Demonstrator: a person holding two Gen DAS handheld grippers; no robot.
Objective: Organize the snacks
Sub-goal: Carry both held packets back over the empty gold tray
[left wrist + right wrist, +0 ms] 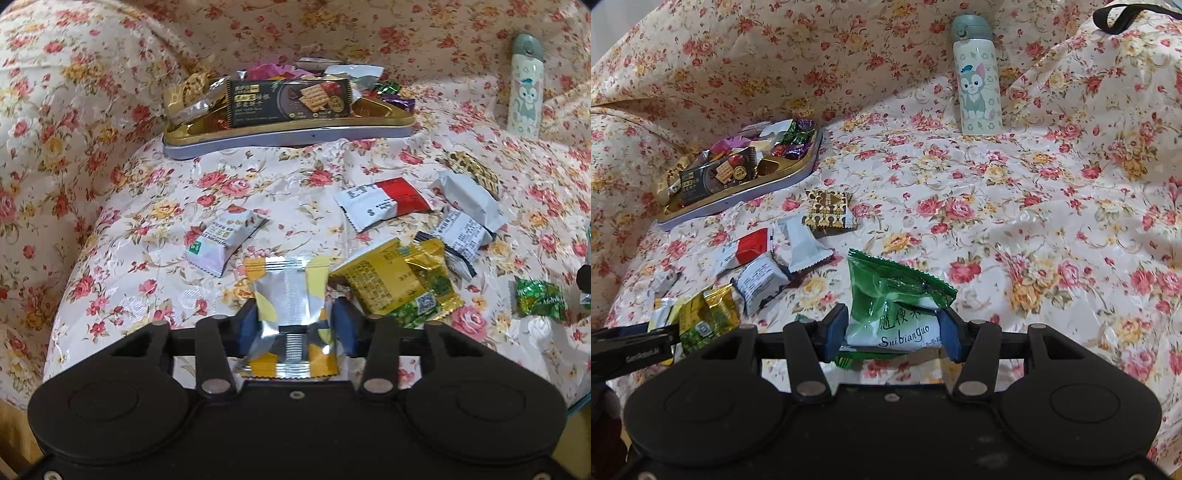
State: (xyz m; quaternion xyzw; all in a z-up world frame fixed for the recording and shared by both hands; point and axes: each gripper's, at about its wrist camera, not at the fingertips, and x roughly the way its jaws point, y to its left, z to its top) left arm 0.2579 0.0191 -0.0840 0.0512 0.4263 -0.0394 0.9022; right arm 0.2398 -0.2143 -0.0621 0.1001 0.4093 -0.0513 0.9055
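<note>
Two light, crinkly packets are pinched: my left gripper (pixel 294 325) clamps a silver-yellow packet (pixel 291 295), my right gripper (pixel 892 332) a green packet (pixel 894 299); slippery foil, so I grip mid-body.

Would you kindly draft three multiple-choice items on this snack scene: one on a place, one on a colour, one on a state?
1. Where does the cat-print bottle stand?
A. in the tin
B. on the floral cloth
C. in a gripper

2. What colour is the packet in the right gripper?
A. green and white
B. red
C. black

3. How is the left gripper?
A. open, empty
B. shut on the silver-and-yellow packet
C. out of view

Answers: 1 B, it stands upright on the cloth, apart from the tin; 2 A, the wrapper shows it; 3 B, both pads press its sides.
</note>
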